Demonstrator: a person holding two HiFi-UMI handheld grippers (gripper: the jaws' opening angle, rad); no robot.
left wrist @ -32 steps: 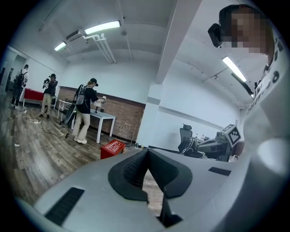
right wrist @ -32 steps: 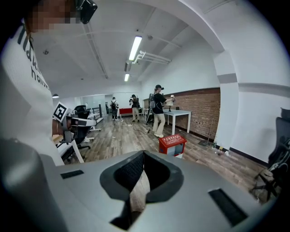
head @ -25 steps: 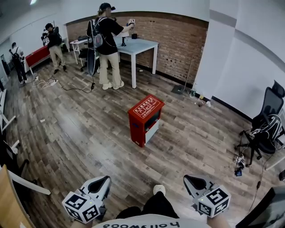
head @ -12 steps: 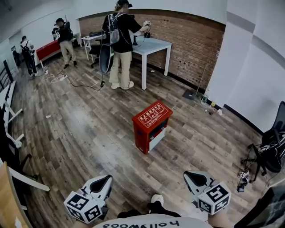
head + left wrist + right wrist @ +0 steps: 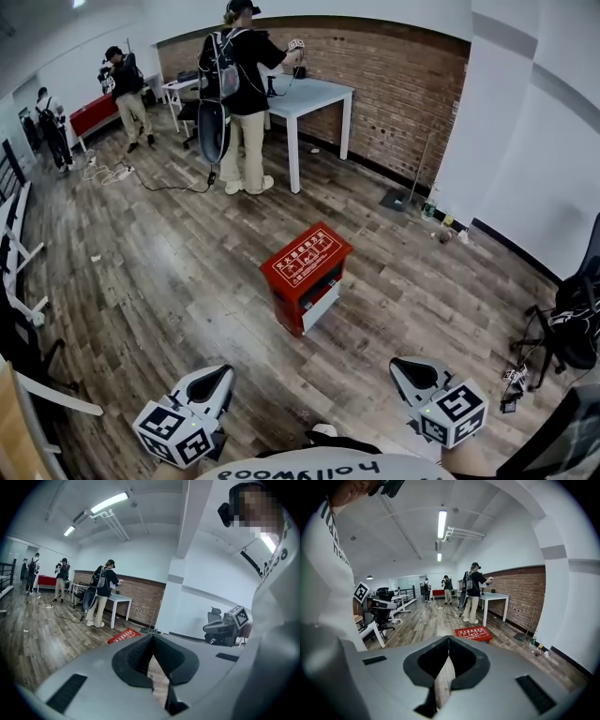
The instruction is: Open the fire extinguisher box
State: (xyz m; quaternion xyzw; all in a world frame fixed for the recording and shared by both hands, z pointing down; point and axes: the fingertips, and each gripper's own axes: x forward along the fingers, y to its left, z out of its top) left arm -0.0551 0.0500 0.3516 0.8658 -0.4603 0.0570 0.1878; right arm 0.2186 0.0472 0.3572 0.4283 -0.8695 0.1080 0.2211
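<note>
A red fire extinguisher box (image 5: 303, 274) stands on the wooden floor in the middle of the head view, lid down, with white print on top. The same red box (image 5: 125, 635) appears in the left gripper view and the red box (image 5: 473, 633) in the right gripper view, some way ahead of the jaws. My left gripper (image 5: 221, 377) is at the bottom left, shut and empty. My right gripper (image 5: 409, 368) is at the bottom right, also shut with nothing held. Both are well short of the box.
A person (image 5: 238, 94) stands at a white table (image 5: 314, 98) by the brick wall. Two more people (image 5: 124, 82) are at the far left. A black office chair (image 5: 577, 323) with cables is at the right. A cable (image 5: 159, 183) lies across the floor.
The view has shifted; the red box now sits slightly lower and further left in the head view. Both grippers stay shut at the bottom edge.
</note>
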